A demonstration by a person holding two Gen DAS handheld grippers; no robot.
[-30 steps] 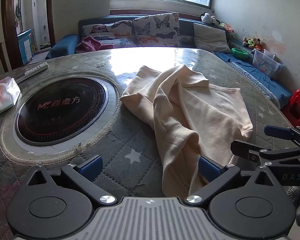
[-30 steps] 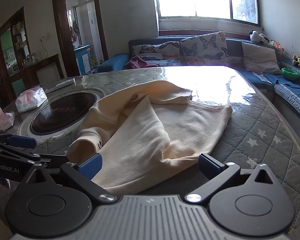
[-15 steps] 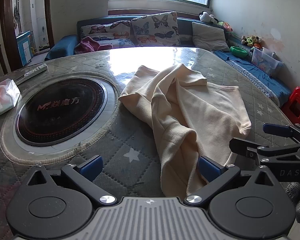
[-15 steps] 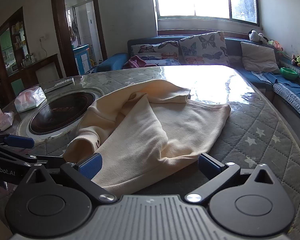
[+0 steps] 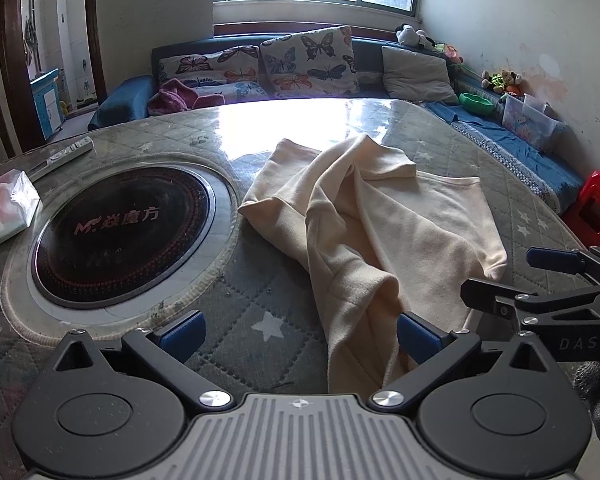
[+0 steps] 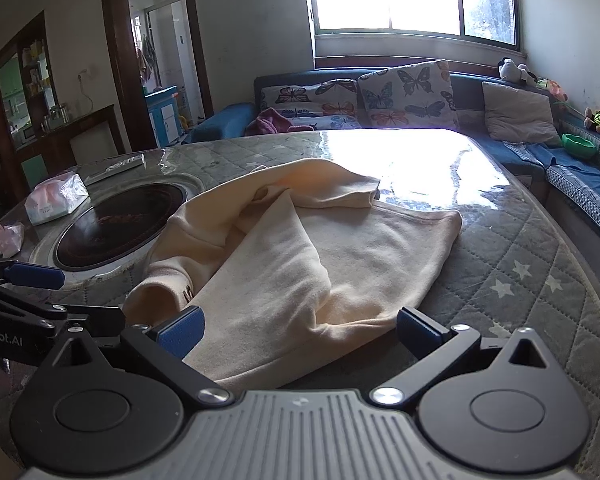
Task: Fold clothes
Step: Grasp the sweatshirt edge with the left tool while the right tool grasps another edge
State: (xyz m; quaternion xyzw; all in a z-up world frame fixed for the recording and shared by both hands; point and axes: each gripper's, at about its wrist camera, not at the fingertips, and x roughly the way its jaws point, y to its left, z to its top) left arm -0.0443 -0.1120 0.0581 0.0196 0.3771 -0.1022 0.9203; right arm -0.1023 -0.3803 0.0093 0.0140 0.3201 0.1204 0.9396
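A cream garment (image 5: 384, 232) lies crumpled on the quilted table (image 5: 252, 304), a sleeve folded over its body. It also shows in the right wrist view (image 6: 300, 256). My left gripper (image 5: 298, 334) is open at the garment's near edge, its right finger beside the hanging cloth. My right gripper (image 6: 298, 332) is open over the garment's near hem, holding nothing. The right gripper shows at the right of the left wrist view (image 5: 540, 276). The left gripper shows at the left of the right wrist view (image 6: 32, 280).
A round black induction cooker (image 5: 120, 232) is set into the table left of the garment. A tissue pack (image 5: 4, 208) and a remote (image 5: 64, 154) lie at the far left. A sofa with cushions (image 5: 300, 64) stands behind. A red stool (image 5: 596, 208) stands at the right.
Both grippers have drawn back slightly and stay open. The garment has not moved.
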